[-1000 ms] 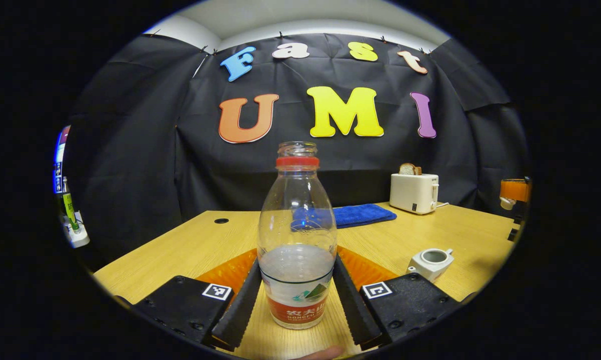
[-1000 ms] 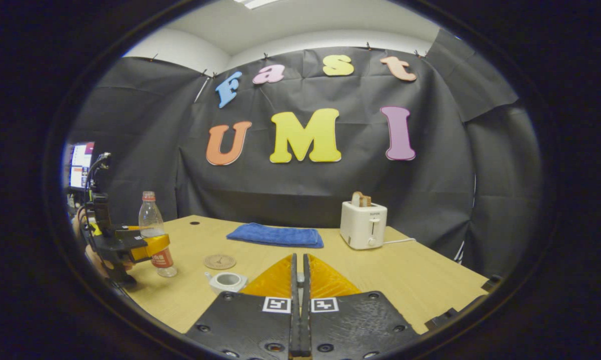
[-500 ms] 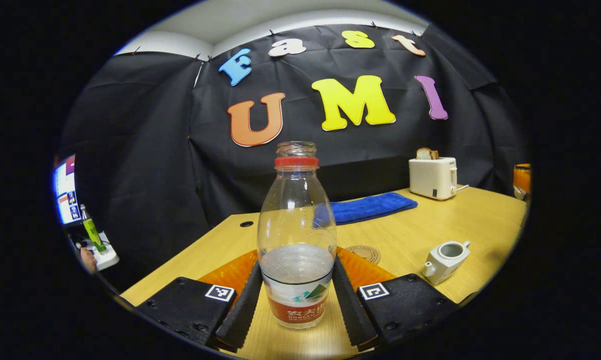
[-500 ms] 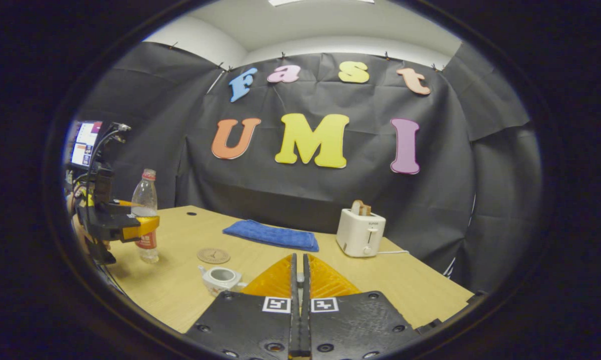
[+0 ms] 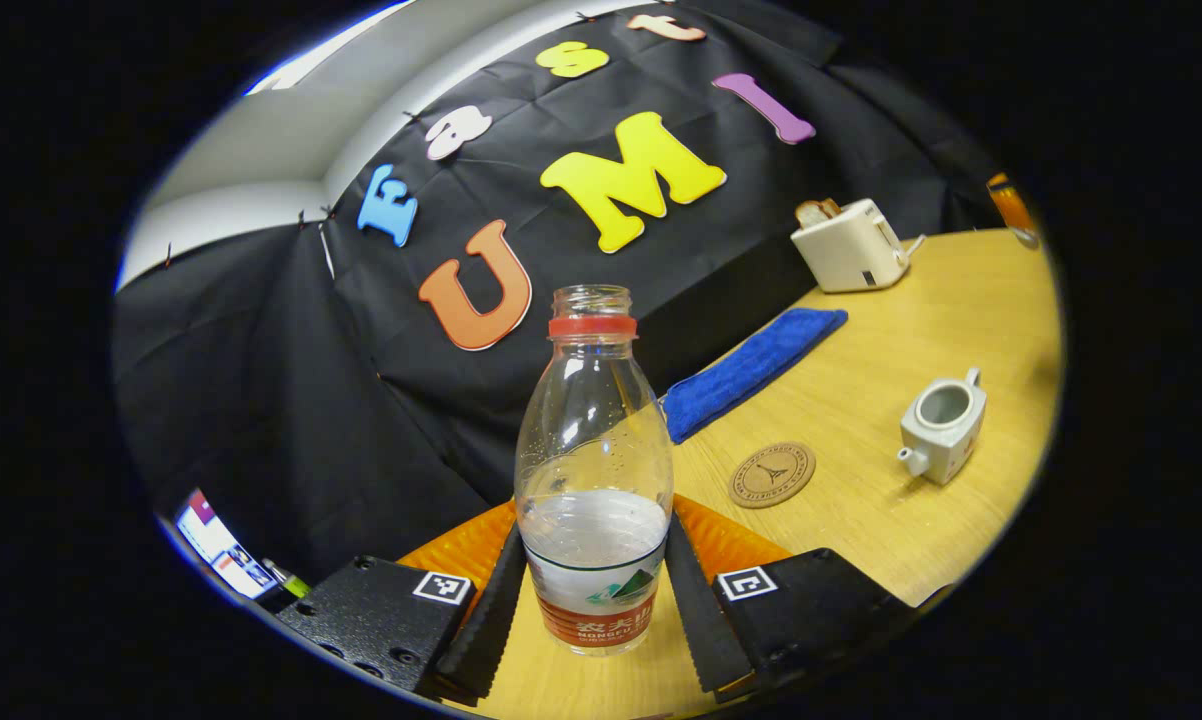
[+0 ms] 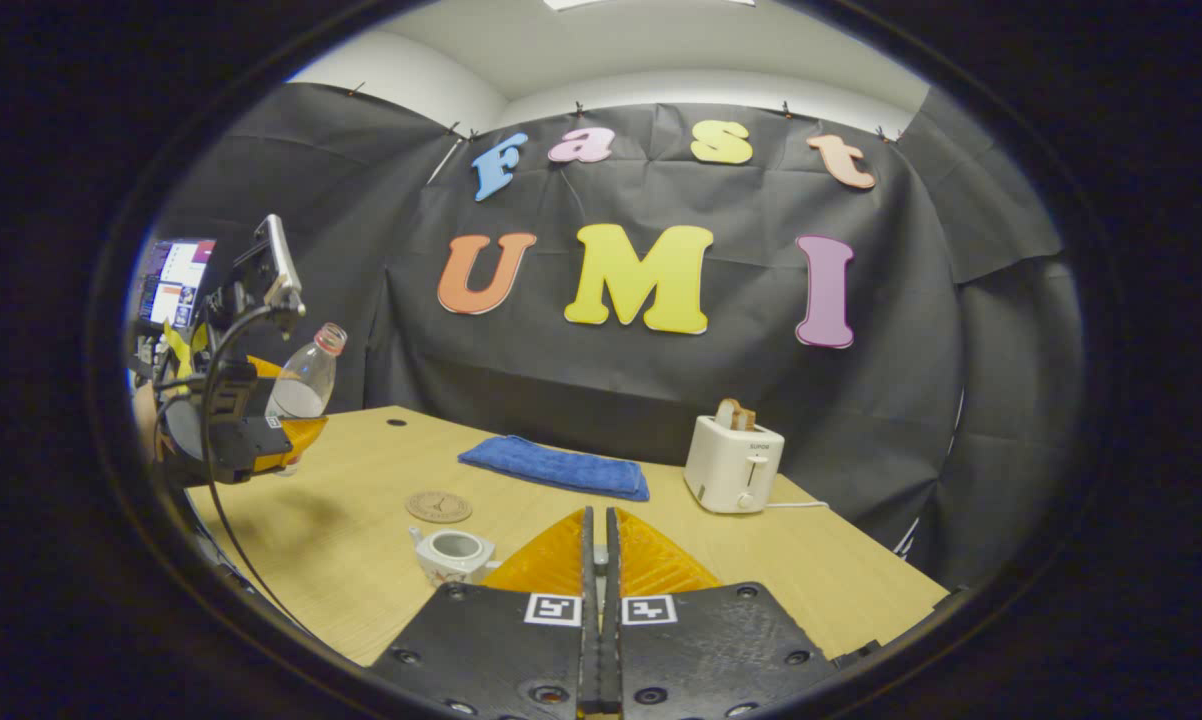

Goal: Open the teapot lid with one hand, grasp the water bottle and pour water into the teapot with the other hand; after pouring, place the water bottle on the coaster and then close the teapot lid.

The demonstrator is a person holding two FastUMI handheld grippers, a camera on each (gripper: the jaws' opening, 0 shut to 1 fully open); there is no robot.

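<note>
I see even overhead light, sharp centres, soft shadows on table (image 6: 381,560) (strong fisheye bending at edges).

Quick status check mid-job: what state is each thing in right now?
water bottle: uncapped, part full, lifted and tilted
teapot: lid off, upright on table
coaster: bare
left gripper: shut on the bottle
right gripper: shut
toaster: bread sticking up

I see bare table (image 6: 811,560) between the open teapot (image 6: 451,553) and toaster (image 6: 732,464). The coaster (image 6: 439,506) lies just behind the teapot; blue towel (image 6: 555,468) lies farther back, near the wall.
</note>
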